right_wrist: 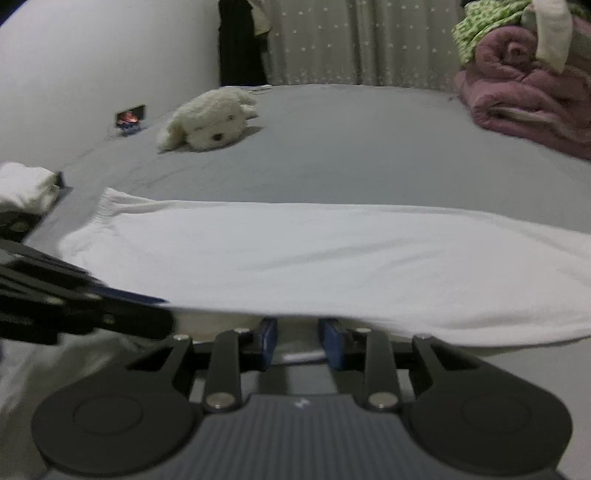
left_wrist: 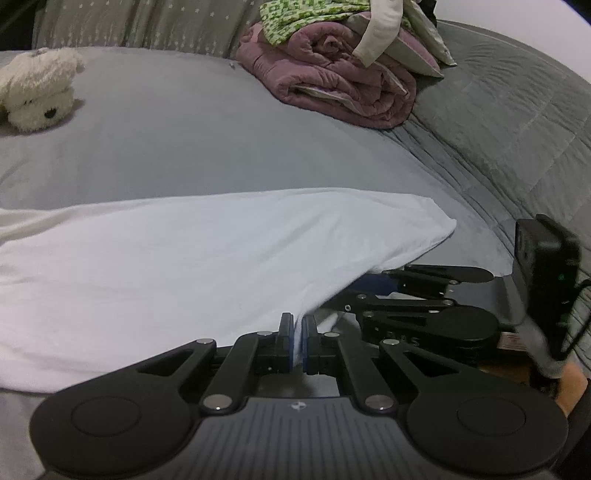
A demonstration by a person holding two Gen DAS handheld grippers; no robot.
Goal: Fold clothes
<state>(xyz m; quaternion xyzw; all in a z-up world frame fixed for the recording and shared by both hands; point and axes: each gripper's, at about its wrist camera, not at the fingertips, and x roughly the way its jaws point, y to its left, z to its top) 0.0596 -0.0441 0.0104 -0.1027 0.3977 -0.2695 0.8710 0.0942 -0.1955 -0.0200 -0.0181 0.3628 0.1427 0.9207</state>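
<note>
A white garment [left_wrist: 184,266] lies spread across the grey bed sheet [left_wrist: 184,140]. My left gripper [left_wrist: 298,325] is shut on its near edge, with a thin fold of cloth pinched between the blue pads. To its right, my right gripper [left_wrist: 369,291] reaches under the same raised edge. In the right wrist view the white garment [right_wrist: 314,258] stretches from side to side. Its near edge drapes over my right gripper [right_wrist: 300,325], whose blue pads [right_wrist: 269,338] stand apart without pressing the cloth. The left gripper [right_wrist: 155,301] enters from the left, blurred.
A white plush dog [right_wrist: 210,122] lies farther back on the sheet. A rolled purple blanket [left_wrist: 340,85] with green cloth [left_wrist: 295,18] on top sits at the back right, beside a grey quilt [left_wrist: 517,122]. A folded white cloth [right_wrist: 22,188] lies at the left.
</note>
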